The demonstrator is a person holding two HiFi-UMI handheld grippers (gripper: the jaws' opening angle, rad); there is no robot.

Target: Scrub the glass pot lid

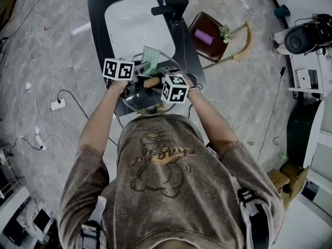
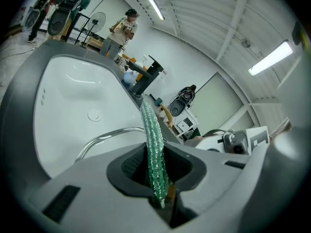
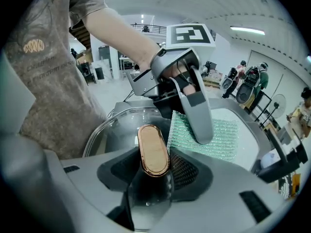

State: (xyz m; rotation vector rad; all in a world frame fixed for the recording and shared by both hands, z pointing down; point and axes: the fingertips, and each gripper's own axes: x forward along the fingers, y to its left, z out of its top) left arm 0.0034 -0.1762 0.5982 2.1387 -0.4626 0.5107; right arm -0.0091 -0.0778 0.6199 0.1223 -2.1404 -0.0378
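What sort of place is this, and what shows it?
Probably a workshop or test hall, not a home kitchen: a white basin unit standing alone on open floor, loose cables trailing beside it, strip lights on a high ceiling.

Looking down past our chest, we hold the glass pot lid [image 1: 134, 98] just in front of the white sink basin [image 1: 136, 25], which sits in its dark counter [image 1: 98, 14]. Our right gripper [image 1: 157, 82] is on the lid's tan handle [image 1: 150, 82]. Our left gripper [image 1: 142, 67] carries a green scouring pad [image 1: 151, 58] at the lid's far rim. The black faucet [image 1: 171, 7] stands beyond, and a brown tray [image 1: 215, 50] lies off right.
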